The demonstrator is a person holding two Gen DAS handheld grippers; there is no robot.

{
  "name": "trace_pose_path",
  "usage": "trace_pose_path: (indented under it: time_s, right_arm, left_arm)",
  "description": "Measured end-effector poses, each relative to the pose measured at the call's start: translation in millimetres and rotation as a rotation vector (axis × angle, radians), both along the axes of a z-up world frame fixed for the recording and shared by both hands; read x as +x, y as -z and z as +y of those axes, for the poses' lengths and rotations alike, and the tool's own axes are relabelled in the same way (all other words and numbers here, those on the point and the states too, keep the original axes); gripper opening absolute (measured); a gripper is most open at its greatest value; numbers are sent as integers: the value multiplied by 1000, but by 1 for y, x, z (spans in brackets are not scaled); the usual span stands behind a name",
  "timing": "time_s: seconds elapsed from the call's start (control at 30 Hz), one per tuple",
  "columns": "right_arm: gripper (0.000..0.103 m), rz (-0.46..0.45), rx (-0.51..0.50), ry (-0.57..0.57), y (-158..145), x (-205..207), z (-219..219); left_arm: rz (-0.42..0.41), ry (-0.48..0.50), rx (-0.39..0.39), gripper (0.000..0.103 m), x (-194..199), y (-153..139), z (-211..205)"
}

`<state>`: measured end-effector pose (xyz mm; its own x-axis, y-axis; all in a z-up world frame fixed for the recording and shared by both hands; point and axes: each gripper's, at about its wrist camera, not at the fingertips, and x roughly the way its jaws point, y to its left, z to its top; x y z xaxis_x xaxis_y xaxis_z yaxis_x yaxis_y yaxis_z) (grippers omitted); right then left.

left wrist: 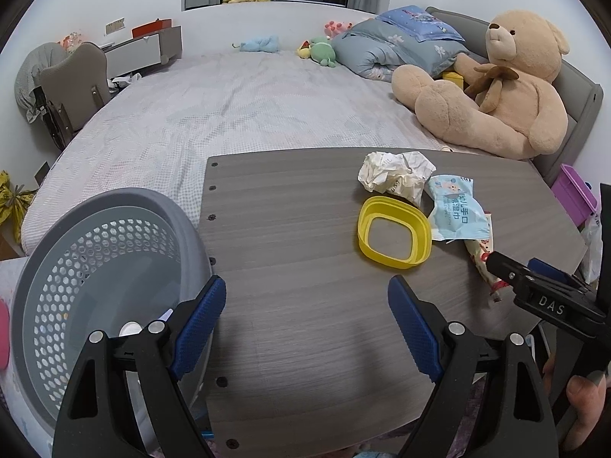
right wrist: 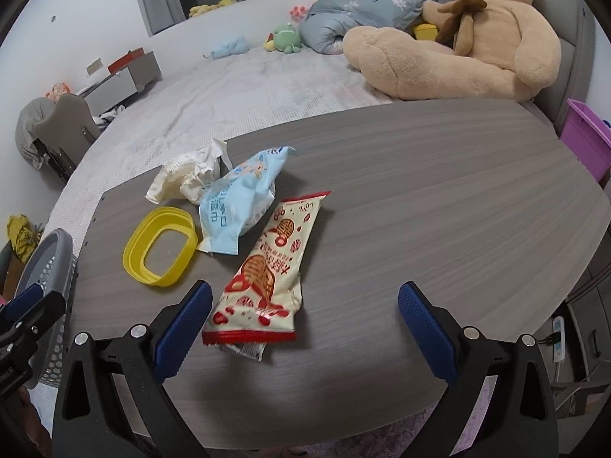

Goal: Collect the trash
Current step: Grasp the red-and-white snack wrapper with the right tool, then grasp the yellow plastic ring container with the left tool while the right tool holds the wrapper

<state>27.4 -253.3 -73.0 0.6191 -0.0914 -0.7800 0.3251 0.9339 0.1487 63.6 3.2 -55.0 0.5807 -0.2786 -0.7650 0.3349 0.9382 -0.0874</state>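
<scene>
On the grey wooden board [left wrist: 290,229] lie a crumpled white paper [left wrist: 393,175], a light blue wet-wipe packet [left wrist: 454,206], a yellow plastic ring lid [left wrist: 393,233] and a red-and-cream snack wrapper [right wrist: 271,271]. My right gripper [right wrist: 305,316] is open, low over the board, with the wrapper's near end between its blue pads [right wrist: 183,332]. My left gripper [left wrist: 307,324] is open over bare board, beside the grey perforated bin [left wrist: 76,267]. The right gripper's tip [left wrist: 508,267] shows at the wrapper [left wrist: 481,255] in the left wrist view.
The board rests across a bed [left wrist: 214,107] with a big teddy bear [left wrist: 496,87], folded bedding [left wrist: 389,45] and small plush toys [left wrist: 320,49]. A purple box [right wrist: 588,133] stands at the right. The bin [right wrist: 49,278] holds a few small white items.
</scene>
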Motion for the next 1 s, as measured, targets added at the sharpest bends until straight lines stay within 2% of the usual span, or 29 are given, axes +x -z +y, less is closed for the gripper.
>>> trace_pose_path:
  time_s: [0.13,0.2,0.37,0.43,0.5,0.6,0.9,1.0]
  right_arm:
    - [94,17,1,-13,5,12,3]
    - [86,37,-7,-21,8,19,5]
    - [75,52,-5,-33,13,26,4]
    - [69,42,13,-51,11,26,2]
    - [55,40,15,-59,11,25,-1]
    - [43,34,24,-71,11,22,-8]
    - [42,-7,104,-64,7,3,-36]
    - [42,-31,126,-56,3,-2,-45]
  left_arm:
    - [11,8,-6,83,2,1,-7]
    - [14,9,-4,83,3,2,-9]
    - [21,10,4,83,6,3,-13]
    - [31,11,7,83,8,4,-16]
    - [48,18,5,83,10,6,-20]
    - [56,31,9,83,13,9,-28]
    - [73,76,28,83,19,19,-60]
    - [117,104,10,83,24,26,-71]
